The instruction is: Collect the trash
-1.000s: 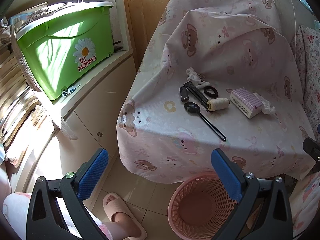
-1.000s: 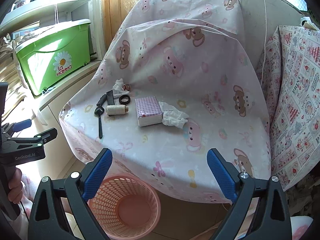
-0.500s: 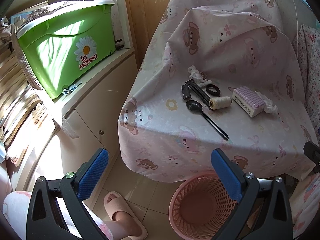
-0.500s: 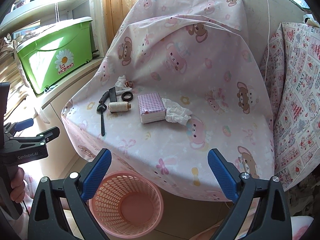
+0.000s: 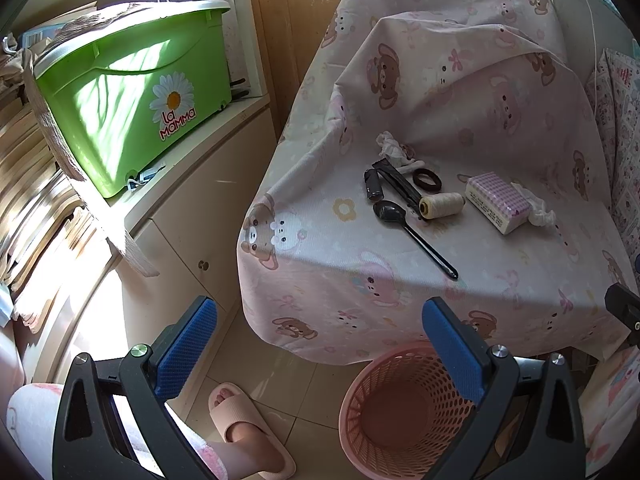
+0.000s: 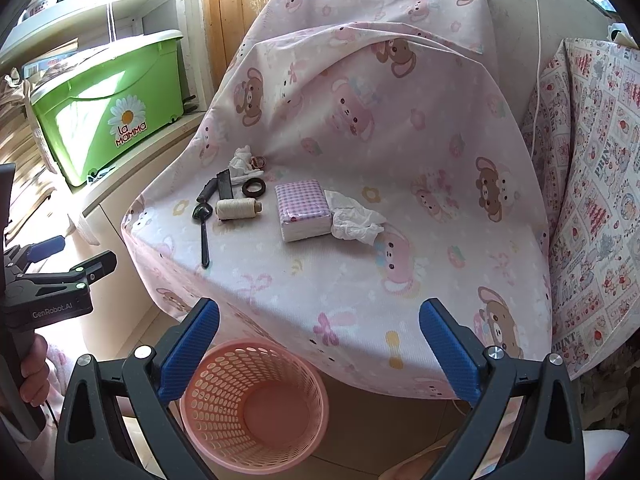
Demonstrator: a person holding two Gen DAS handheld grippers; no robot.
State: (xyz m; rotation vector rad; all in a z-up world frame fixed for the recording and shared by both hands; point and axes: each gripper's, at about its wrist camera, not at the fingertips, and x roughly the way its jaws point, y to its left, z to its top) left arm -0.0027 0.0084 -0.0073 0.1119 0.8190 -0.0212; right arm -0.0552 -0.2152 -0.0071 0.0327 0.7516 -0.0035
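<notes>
A crumpled white tissue (image 6: 354, 224) lies on the pink cloth-covered table (image 6: 360, 280), touching a purple-checked tissue pack (image 6: 305, 210); it also shows in the left wrist view (image 5: 538, 210). A second crumpled tissue (image 6: 241, 160) lies at the back left (image 5: 390, 145). A pink mesh wastebasket (image 6: 256, 404) stands on the floor below the table's front edge (image 5: 394, 412). My left gripper (image 5: 320, 344) and right gripper (image 6: 320, 340) are both open and empty, held in front of the table above the basket.
On the table lie a black spoon (image 6: 204, 236), a thread spool (image 6: 236, 209), a dark ring (image 6: 253, 188) and black pieces (image 6: 224, 186). A green bin (image 5: 132, 108) sits on a cabinet at left. My slippered foot (image 5: 244, 428) is by the basket.
Both grippers have moved slightly forward toward the table. Nothing was picked up; the objects have not moved.
</notes>
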